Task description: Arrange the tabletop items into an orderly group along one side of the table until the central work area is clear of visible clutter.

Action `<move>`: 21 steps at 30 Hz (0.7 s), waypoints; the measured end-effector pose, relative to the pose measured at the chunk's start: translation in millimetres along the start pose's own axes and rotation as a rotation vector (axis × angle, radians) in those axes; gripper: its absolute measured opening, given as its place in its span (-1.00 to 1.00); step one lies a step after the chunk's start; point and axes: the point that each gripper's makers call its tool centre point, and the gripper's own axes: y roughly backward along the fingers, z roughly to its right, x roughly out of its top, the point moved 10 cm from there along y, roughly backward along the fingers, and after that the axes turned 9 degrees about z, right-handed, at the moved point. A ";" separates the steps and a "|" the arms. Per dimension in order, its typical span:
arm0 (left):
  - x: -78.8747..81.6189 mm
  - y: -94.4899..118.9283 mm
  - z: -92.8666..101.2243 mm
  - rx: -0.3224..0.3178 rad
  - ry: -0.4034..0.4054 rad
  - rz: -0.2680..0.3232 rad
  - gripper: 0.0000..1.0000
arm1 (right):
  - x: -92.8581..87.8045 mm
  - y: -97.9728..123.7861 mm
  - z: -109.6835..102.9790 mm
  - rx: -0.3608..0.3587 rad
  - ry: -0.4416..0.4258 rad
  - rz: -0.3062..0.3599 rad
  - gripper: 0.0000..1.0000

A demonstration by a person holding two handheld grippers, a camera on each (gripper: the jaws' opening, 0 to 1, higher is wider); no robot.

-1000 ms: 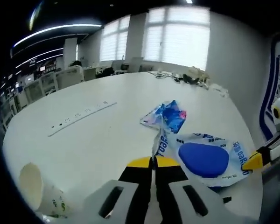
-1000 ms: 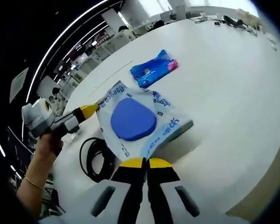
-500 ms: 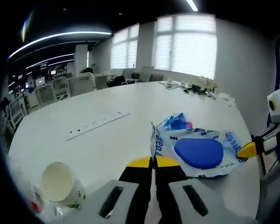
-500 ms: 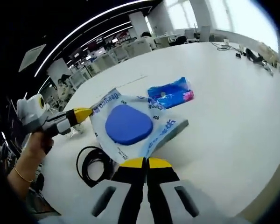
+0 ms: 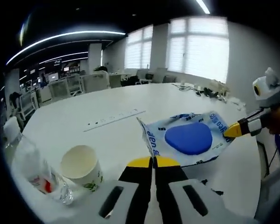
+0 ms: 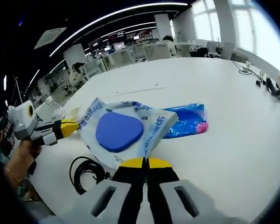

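Observation:
A white and blue wet-wipes pack (image 5: 189, 138) with a blue oval lid hangs above the white table (image 5: 60, 135), stretched between both grippers. My left gripper (image 5: 153, 161) is shut on its near corner. The right gripper (image 5: 234, 130) comes in from the right, pinching the opposite corner. In the right gripper view my right gripper (image 6: 146, 162) is shut on a corner of the pack (image 6: 119, 132), while the left gripper (image 6: 67, 126), held by a hand (image 6: 18, 158), grips the far corner. A blue tissue packet (image 6: 189, 119) lies on the table behind the pack.
A paper cup (image 5: 81, 167) and a clear plastic bottle (image 5: 32, 168) stand near the table's edge at the left. A built-in socket strip (image 5: 114, 119) runs across the middle. A black cable coil (image 6: 86, 169) lies under the pack. Loose cables (image 5: 210, 91) sit at the far side.
Both grippers have carried the wipes pack up off the table and away from the blue tissue packet, which stays put. The cup and then the bottle have come into the left gripper view.

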 end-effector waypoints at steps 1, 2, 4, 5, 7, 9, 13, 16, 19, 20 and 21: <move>-1.2 1.0 -1.4 0.007 0.003 0.000 -1.00 | 1.2 -2.9 -0.1 0.006 0.011 0.000 -1.00; -2.7 0.9 -2.9 0.011 0.008 -0.003 -1.00 | 2.3 -5.9 0.4 0.007 0.021 -0.002 -1.00; -5.3 0.8 -4.1 0.016 0.022 -0.008 -1.00 | 4.9 -13.2 2.2 0.009 0.034 -0.010 -1.00; -5.9 0.9 -4.2 0.020 0.021 -0.009 -1.00 | 6.1 -17.4 3.7 0.018 0.041 -0.019 -1.00; -6.6 0.9 -2.8 0.027 0.015 -0.016 -1.00 | 8.2 -23.3 6.4 0.025 0.040 -0.032 -1.00; -8.9 0.7 -2.1 0.034 0.009 -0.024 -1.00 | 10.6 -28.3 7.8 0.029 0.045 -0.033 -1.00; -14.3 -0.9 -4.8 0.047 0.029 -0.034 -1.00 | 15.1 -42.4 12.2 0.049 0.064 -0.054 -1.00; -16.5 -3.3 -7.3 0.054 0.052 -0.030 -1.00 | 17.9 -52.1 15.2 0.060 0.078 -0.067 -1.00; -18.6 -6.2 -9.9 0.063 0.075 -0.029 -1.00 | 21.0 -60.5 16.6 0.074 0.118 -0.053 -1.00; -19.2 -6.6 -10.3 0.066 0.076 -0.028 -1.00 | 21.5 -62.6 16.3 0.079 0.126 -0.052 -1.00; -19.8 -7.2 -10.8 0.070 0.076 -0.028 -1.00 | 22.0 -66.3 16.0 0.083 0.136 -0.053 -1.00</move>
